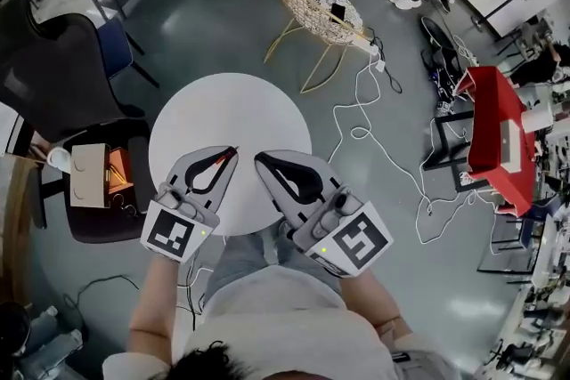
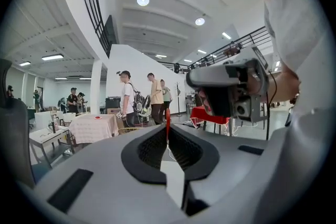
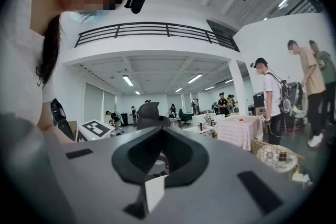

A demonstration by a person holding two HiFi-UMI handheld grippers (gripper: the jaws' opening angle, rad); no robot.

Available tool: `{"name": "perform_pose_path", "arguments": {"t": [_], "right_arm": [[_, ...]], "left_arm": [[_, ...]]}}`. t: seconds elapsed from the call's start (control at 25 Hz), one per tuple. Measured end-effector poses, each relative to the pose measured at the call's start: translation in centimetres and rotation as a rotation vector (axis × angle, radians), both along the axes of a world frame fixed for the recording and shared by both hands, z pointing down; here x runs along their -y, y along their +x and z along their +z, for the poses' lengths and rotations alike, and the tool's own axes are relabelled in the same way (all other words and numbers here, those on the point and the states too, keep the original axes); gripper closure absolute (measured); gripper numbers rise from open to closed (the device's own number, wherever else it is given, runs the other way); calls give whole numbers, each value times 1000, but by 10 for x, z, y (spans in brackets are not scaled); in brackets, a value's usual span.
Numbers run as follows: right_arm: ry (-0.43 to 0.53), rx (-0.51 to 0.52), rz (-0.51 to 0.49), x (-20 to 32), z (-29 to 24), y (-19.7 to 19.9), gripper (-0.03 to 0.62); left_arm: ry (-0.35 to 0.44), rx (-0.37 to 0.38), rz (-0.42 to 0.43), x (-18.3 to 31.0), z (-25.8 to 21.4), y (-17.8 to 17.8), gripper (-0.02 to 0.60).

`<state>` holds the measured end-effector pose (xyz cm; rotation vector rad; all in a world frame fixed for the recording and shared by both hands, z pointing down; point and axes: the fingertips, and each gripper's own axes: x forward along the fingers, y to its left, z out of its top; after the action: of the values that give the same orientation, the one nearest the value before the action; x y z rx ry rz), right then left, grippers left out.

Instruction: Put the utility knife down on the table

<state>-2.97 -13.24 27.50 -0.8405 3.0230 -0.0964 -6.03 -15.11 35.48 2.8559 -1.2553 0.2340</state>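
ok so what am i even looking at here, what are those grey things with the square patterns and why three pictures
There is no robot here. A seated person holds a hand-held gripper in each hand. The head view comes from a camera on the person's head, looking down at the left gripper and right gripper above a round white table. The patterned cubes are part of the grippers. The other two pictures come from a camera riding on each gripper, looking along its jaws into the room. The left gripper is shut on a thin red thing seen edge-on, apparently the utility knife. The right gripper's jaws are together with nothing between them. Nothing shows lying on the table's visible part.
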Motion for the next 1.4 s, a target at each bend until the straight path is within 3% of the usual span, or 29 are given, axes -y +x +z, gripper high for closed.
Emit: {"name": "perform_pose_path", "arguments": {"t": [0.2, 0.6, 1.2, 1.4], "right_arm": [[-50, -1, 72, 11, 18, -9, 586], [-142, -30, 151, 26, 48, -10, 586], [-225, -80, 197, 35, 83, -7, 586], [-229, -89, 203, 38, 85, -7, 586]], "left_arm": [[-29, 73, 53, 15, 45, -14, 563], [-203, 260, 128, 28, 154, -28, 563], [-416, 350, 176, 24, 256, -31, 563], [-457, 420, 179, 19, 278, -35, 563]]}}
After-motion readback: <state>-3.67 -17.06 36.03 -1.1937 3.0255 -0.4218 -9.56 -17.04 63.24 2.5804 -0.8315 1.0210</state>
